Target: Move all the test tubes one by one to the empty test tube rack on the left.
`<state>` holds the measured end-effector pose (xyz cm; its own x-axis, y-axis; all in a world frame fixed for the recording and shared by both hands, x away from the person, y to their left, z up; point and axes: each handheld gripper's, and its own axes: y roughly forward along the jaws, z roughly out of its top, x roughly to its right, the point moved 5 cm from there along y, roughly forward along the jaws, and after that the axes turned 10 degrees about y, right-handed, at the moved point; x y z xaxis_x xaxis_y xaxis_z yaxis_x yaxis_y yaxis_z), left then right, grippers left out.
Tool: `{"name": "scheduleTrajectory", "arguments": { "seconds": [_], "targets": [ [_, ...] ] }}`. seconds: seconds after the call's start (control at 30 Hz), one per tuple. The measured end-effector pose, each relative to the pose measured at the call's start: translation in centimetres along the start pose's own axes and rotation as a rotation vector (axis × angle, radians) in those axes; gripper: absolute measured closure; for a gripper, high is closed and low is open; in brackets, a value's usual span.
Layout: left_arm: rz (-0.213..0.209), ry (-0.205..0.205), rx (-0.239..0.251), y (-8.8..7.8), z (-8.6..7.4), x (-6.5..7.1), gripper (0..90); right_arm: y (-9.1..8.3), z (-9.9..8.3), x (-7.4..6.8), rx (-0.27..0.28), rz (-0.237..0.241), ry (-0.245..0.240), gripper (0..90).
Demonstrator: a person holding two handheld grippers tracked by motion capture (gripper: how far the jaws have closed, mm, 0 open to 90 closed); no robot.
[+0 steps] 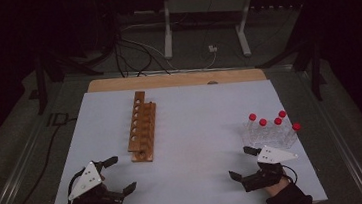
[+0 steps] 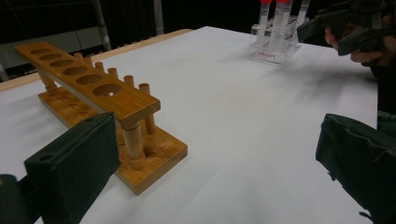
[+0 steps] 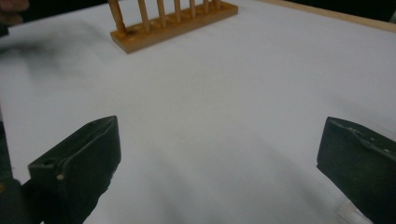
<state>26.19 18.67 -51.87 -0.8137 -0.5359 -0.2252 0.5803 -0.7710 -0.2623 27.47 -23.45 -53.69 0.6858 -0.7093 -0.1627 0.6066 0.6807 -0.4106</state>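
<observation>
A wooden test-tube rack (image 1: 141, 128) with a row of empty holes stands left of the table's middle; it also shows close up as the rack (image 2: 93, 102) and as the rack (image 3: 173, 21). At the right, a clear plastic stand (image 1: 270, 134) holds several red-capped tubes (image 1: 263, 122), seen far off as the stand (image 2: 275, 44). My left gripper (image 1: 120, 174) rests open near the front left corner, its jaws wide apart just in front of the rack's near end. My right gripper (image 1: 240, 162) is open near the front right, just before the clear stand, nothing between its jaws.
The white table top (image 1: 197, 130) has a wooden strip (image 1: 177, 80) along its far edge. Beyond it, on the dark floor, stand a white metal frame (image 1: 205, 9) and loose cables (image 1: 134, 51).
</observation>
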Motion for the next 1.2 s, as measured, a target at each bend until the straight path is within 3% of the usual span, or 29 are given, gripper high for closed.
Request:
{"name": "scheduleTrajectory", "arguments": {
  "seconds": [0.27, 0.4, 0.5, 0.77, 0.87, 1.2],
  "targets": [
    [0.004, -0.004, 0.012, -0.3, 0.2, 0.0, 0.4, 0.1, 0.1, -0.6, -0.038, -0.066, -0.035, 0.0],
    [0.002, -0.006, 0.015, -0.3, 0.2, -0.1, 0.4, 0.2, 0.2, -1.1, -0.057, -0.066, -0.033, 0.0],
    [0.001, 0.000, 0.014, -0.2, 0.2, 0.0, 0.4, 0.1, 0.5, -1.5, -0.059, -0.038, -0.017, 0.0],
    [-0.004, 0.003, 0.015, -0.2, 0.3, 0.0, 0.4, -0.8, 2.2, -2.1, 0.014, -0.054, -0.019, 0.0],
    [-0.004, 0.002, 0.016, -0.2, 0.3, 0.0, 0.4, -1.8, 3.4, -1.7, 0.057, -0.079, -0.019, 0.0],
    [-0.002, -0.002, 0.021, -0.2, 0.3, 0.0, 0.4, -4.6, 5.1, 0.1, 0.122, -0.157, 0.015, 0.0]
  ]
}}
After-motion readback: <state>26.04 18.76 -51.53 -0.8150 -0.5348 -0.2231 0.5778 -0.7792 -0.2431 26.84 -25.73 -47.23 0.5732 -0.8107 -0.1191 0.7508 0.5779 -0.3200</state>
